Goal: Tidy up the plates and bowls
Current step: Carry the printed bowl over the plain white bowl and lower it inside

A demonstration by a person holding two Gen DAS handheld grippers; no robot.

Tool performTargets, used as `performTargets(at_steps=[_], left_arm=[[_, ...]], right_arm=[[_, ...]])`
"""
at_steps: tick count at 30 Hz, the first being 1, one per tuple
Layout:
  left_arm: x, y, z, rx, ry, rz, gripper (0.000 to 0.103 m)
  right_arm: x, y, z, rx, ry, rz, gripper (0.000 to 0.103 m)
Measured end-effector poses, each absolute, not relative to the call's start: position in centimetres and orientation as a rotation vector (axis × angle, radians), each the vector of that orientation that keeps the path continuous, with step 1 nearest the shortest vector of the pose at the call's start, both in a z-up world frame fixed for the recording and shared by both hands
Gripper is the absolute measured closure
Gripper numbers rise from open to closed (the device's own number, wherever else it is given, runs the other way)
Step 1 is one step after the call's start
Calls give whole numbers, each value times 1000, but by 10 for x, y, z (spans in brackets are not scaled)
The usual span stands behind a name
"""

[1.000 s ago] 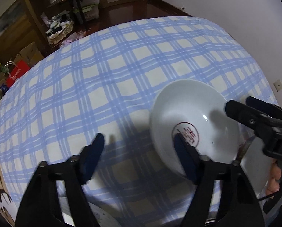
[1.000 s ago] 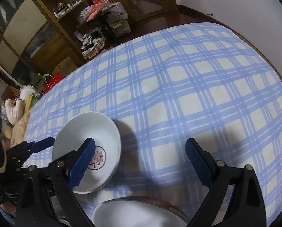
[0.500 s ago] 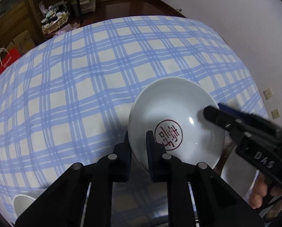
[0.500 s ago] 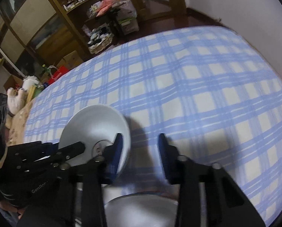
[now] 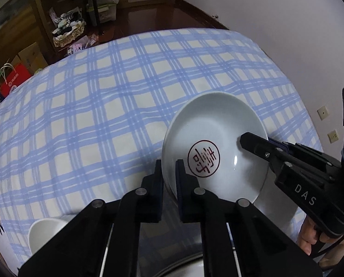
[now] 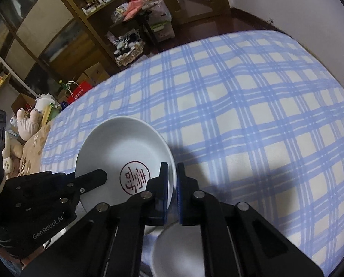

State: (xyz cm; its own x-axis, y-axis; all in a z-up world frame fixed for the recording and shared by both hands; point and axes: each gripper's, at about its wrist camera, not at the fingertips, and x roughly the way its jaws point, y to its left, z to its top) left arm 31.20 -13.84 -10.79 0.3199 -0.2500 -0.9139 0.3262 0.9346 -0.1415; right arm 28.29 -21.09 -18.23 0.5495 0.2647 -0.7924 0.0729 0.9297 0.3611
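Observation:
A white plate (image 5: 218, 136) with a red round mark in its middle is held between both grippers, tilted a little over the blue checked tablecloth (image 5: 102, 115). My left gripper (image 5: 169, 168) is closing tight on the plate's near left rim, one pad inside and one outside. In the right wrist view the same plate (image 6: 121, 143) has my right gripper (image 6: 172, 173) closing tight on its right rim. Each gripper also shows in the other's view: the right gripper (image 5: 264, 142) at the plate's right edge, the left gripper (image 6: 98, 177) at its left edge.
A white bowl (image 5: 47, 230) sits at the table's near left edge. Another white dish (image 6: 178, 249) lies just under my right gripper. A pale wall (image 5: 287, 34) runs along the table's right side. Shelves, boxes and bags (image 6: 79, 90) crowd the floor beyond the far edge.
Both grippers went from wide open beside the plate to shut on its opposite rims. The plate now sits slightly higher and more tilted in both views.

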Motion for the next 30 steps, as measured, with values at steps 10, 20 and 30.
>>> performTargets(at_steps=[10,20,30], left_arm=[[290,-112,-72,5,1155,-360,93],[256,-72,-41,-8,1138,-292,93],[217,-28,-24,-10,1113,-227,93]], right_arm=[[266,-187,-136,306,937,137,95],[241,-144,-104,289,890,184,95],[211,-98,-97,259,888,241,95]])
